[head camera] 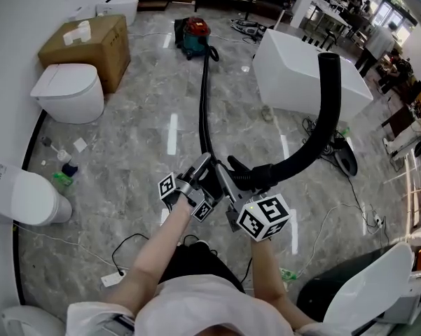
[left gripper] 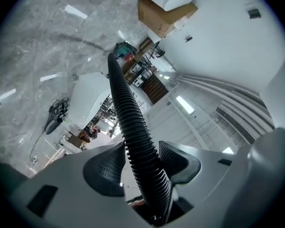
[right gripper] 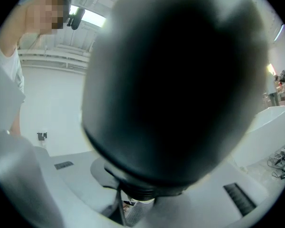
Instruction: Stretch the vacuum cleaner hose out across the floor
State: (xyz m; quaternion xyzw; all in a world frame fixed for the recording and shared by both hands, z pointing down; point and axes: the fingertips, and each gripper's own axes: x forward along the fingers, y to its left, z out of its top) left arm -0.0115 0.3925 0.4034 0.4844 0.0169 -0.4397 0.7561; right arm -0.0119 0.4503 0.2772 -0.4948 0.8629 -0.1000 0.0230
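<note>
Gripping the hose with both hands here: the left hand-held gripper has its jaws closed on the ribbed part, which runs straight out between the pads. The right hand-held gripper is clamped on the cuff of the stiff curved end, and that tube arcs up to the right. From the grippers the hose trails off across the grey marbled floor to the red-and-teal vacuum cleaner, with a toilet and cardboard box off to the left.
</note>
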